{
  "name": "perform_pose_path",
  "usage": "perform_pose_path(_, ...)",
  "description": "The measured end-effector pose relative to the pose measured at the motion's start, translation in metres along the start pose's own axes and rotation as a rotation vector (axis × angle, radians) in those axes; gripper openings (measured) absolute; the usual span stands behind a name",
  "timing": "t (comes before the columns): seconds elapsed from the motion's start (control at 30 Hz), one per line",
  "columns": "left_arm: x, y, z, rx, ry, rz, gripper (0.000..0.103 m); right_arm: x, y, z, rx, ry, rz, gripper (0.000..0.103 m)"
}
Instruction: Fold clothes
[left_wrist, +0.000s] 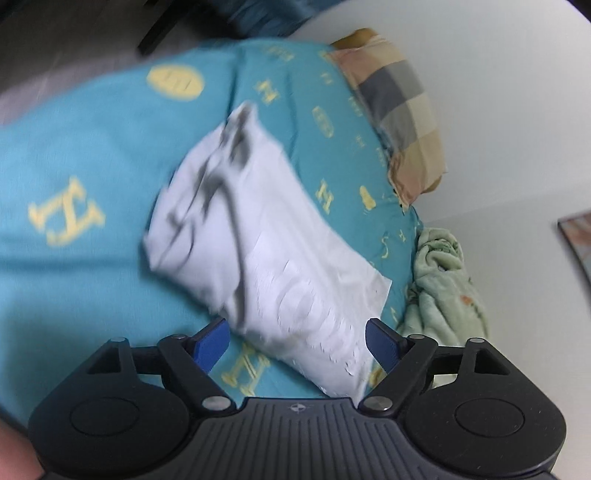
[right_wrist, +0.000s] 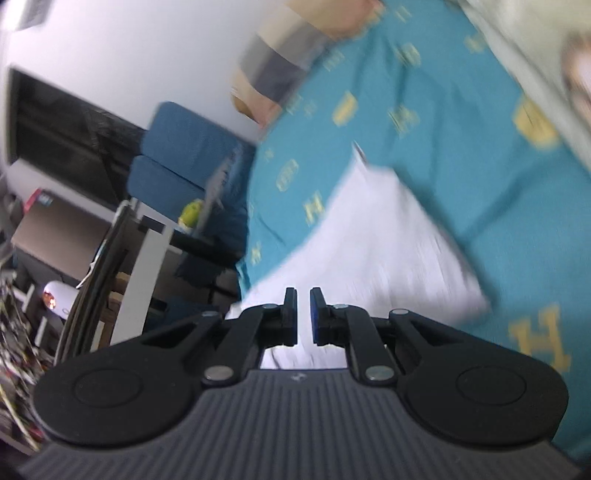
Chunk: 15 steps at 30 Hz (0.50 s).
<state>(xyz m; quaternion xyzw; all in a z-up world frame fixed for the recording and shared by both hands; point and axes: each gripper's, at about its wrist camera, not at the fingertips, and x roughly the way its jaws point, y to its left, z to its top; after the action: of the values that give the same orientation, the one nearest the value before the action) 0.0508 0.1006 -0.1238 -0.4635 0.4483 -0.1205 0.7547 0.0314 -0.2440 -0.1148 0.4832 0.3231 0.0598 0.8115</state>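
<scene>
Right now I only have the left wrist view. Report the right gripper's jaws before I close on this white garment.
Observer: The right gripper has its jaws nearly closed, only a slit between them.
Operator: Tell me what lies under it.
Observer: The white garment, near the edge of the teal bedsheet; I cannot confirm a pinch.
Operator: Name what's past that edge.
Observer: A blue chair stands beside the bed.
</scene>
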Motion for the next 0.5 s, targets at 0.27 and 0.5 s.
perform_pose_path(0.27,0.028,0.038,0.005,-0.27,0.05,-0.075,0.086,0.02,-0.02,-0.025,0.242,0.117,0.024,0.068)
perform_pose_path(0.5,0.044,0.063,0.014,-0.444,0.01,-0.109,0.086,0.043,-0.056,-0.038,0.521,0.14,0.032,0.082)
